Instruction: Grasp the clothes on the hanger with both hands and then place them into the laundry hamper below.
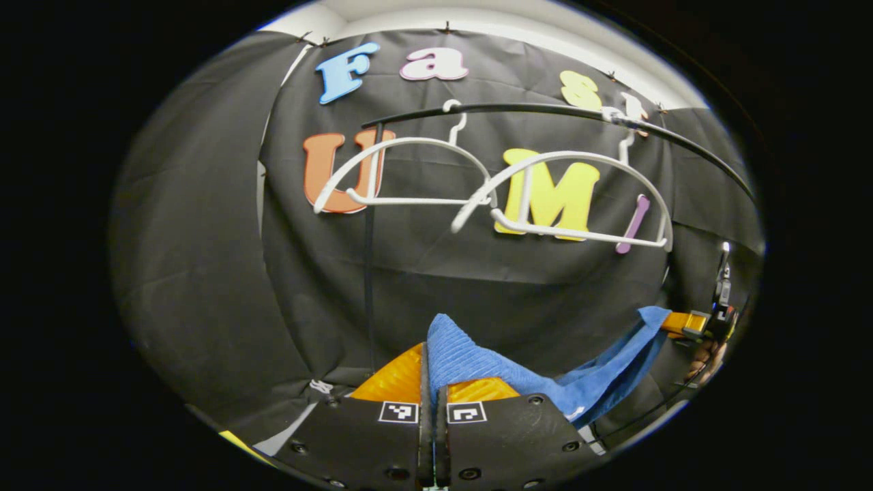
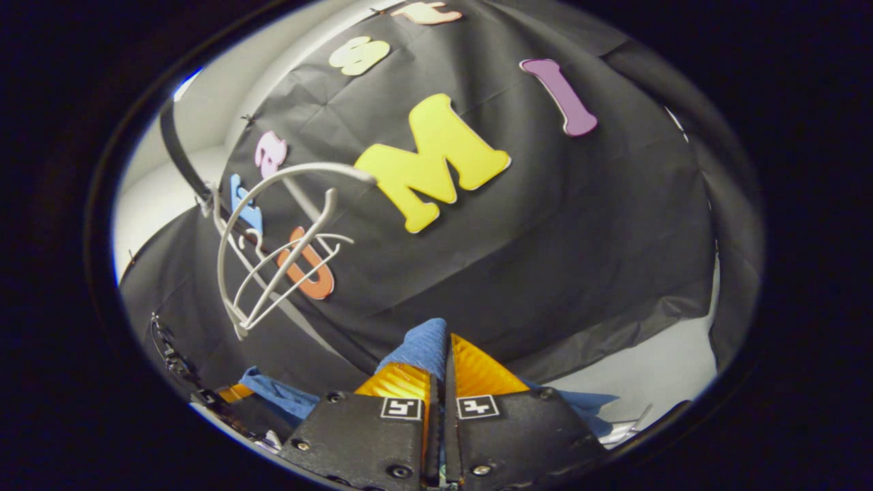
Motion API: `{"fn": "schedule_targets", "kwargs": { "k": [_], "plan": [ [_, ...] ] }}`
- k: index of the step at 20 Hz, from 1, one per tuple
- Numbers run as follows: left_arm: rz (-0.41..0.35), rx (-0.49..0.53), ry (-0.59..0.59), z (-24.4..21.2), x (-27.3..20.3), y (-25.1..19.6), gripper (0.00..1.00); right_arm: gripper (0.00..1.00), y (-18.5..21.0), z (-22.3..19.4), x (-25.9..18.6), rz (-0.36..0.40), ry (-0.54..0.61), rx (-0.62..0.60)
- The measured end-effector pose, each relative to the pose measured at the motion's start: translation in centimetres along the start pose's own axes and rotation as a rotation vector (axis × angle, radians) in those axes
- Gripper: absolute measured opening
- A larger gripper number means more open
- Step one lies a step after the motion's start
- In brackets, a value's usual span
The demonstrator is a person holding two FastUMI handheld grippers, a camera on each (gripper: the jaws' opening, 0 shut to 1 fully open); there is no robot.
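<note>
I have the blue cloth (image 1: 470, 365) off the hangers and stretched in the air between my two grippers, below the rail. It looks like a ribbed, towel-like fabric. In the left gripper view my left gripper (image 1: 432, 382) is clenched on one end of it: the fabric bunches up out of the narrow slot between the two fingers, both pressing on it, and from there it sags to the right and rises to the other gripper (image 1: 685, 322) at the far right edge, where a hand (image 1: 709, 354) holds that tool. In the right gripper view my right gripper (image 2: 443, 372) is likewise clenched on the cloth (image 2: 423, 348), a fold of which pokes up between the closed fingers; more blue trails off low to the left toward the left gripper (image 2: 228, 395) and shows again low on the right.

Above the cloth, two bare white hangers (image 1: 545, 198) hang side by side from a dark curved rail (image 1: 545, 109), the nearer one on the right in the left gripper view. In the right gripper view the same hangers (image 2: 273, 239) sit to the upper left, overlapping, hooked on the rail (image 2: 179, 153).

I cannot make out the hamper in either view.
</note>
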State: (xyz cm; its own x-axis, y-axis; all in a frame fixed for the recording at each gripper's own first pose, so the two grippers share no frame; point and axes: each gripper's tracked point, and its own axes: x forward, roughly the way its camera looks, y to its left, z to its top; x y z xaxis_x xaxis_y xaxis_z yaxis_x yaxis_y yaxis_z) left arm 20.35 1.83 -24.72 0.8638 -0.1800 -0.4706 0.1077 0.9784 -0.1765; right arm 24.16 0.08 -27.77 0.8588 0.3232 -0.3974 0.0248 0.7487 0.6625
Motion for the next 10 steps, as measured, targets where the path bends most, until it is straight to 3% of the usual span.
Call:
{"fn": "schedule_targets", "kwargs": {
  "k": [3,4,5,10],
  "plan": [
    [-0.052,0.014,-0.015,0.4,-0.8,-2.0,0.01,0.06,3.8,-2.1,-0.6,0.057,0.037,-0.022],
    [-0.072,0.019,-0.014,0.4,-1.0,-2.8,0.06,0.06,4.9,-2.7,-0.8,0.076,0.049,-0.029],
    [-0.089,0.027,-0.017,0.3,-1.3,-3.4,0.01,0.06,6.1,-3.2,-0.8,0.099,0.063,-0.036],
    [-0.181,0.057,-0.011,0.3,-2.3,-6.8,0.01,0.06,11.3,-5.5,-0.6,0.203,0.120,-0.073]
  ]
}}
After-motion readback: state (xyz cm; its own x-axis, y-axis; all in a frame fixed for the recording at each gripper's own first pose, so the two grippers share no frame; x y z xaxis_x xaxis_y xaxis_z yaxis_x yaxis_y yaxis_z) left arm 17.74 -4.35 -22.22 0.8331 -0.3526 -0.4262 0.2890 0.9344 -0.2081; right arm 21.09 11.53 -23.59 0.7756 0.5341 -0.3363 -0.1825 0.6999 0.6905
